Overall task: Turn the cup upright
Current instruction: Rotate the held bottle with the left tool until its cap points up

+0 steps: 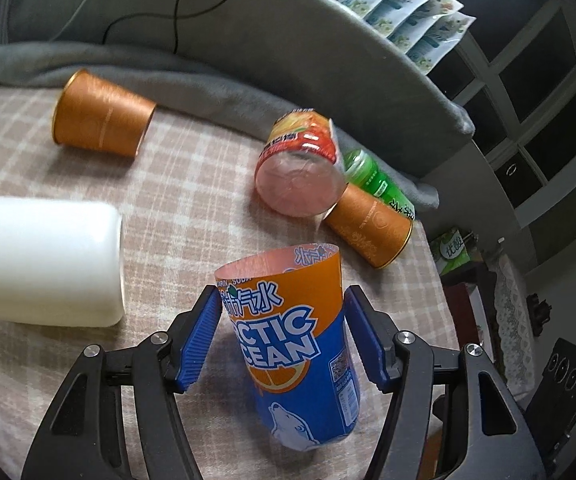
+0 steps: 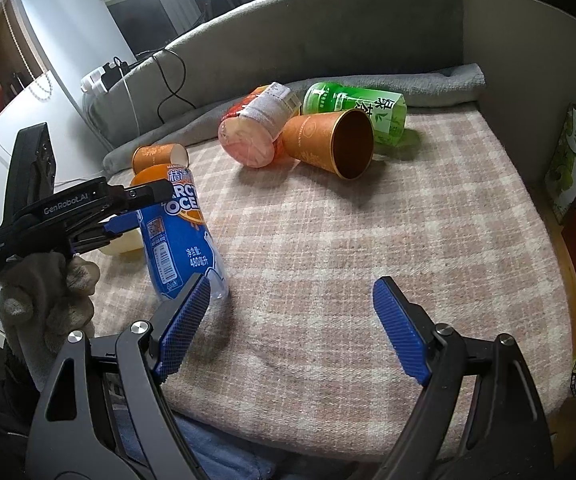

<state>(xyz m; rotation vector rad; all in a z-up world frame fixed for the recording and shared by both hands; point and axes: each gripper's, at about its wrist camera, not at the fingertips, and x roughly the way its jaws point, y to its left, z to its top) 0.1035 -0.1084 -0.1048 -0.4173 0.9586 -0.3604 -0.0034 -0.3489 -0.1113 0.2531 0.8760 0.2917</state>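
An orange and blue "Arctic Ocean" cup [image 1: 295, 344] stands open end up, leaning a little, on the checked blanket [image 1: 192, 200]. My left gripper [image 1: 284, 332] has a blue finger on each side of it, with small gaps showing. In the right wrist view the cup [image 2: 180, 236] stands at the left with the left gripper [image 2: 128, 208] around it. My right gripper [image 2: 291, 320] is open and empty over the blanket, just right of the cup's base.
On their sides lie an orange paper cup [image 1: 102, 114], a white cup [image 1: 46, 260], a red and orange cup [image 1: 301, 168], another orange paper cup [image 1: 369, 224] [image 2: 329, 142] and a green cup [image 2: 357, 110]. A grey padded wall [image 1: 327, 60] rings the blanket.
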